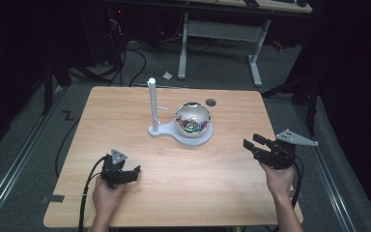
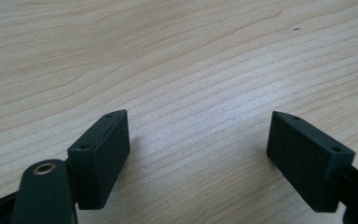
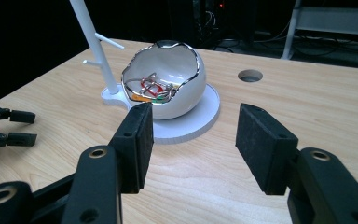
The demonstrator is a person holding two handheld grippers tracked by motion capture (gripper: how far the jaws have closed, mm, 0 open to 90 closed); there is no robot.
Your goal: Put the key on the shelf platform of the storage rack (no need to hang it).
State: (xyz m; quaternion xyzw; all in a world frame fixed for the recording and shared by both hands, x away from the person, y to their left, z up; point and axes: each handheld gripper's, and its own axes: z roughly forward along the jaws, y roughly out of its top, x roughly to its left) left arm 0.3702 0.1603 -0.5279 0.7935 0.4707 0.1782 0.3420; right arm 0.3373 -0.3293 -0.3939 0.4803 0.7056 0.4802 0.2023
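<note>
Light wooden surface (image 1: 140,121) w/ a white egg-shaped ceramic bowl with a jagged silver rim (image 3: 165,84) at centre, seated on the round white base plate (image 3: 205,116) of a stand whose slim white peg post (image 3: 91,42) rises just beside it; the bowl's broken-shell opening faces the person's right side, so the small coloured trinkets (image 3: 150,89) inside (too small to identify) lie in line w/ the right tool (image 3: 191,140). Right tool: jaws spread wide, nothing between them, aimed level at the bowl from near the surface's right edge, well apart from it; judged an approach pose for reaching into the opening. Left tool (image 2: 198,144): jaws also spread, empty, tips low over bare wood near the front left of the surface (image 1: 121,171), apparently parked so as not to obstruct. A round cable hole (image 3: 250,75) sits behind the bowl. Post pegs carry nothing; likely hanging points for the bowl's contents, tho that is a guess.
</note>
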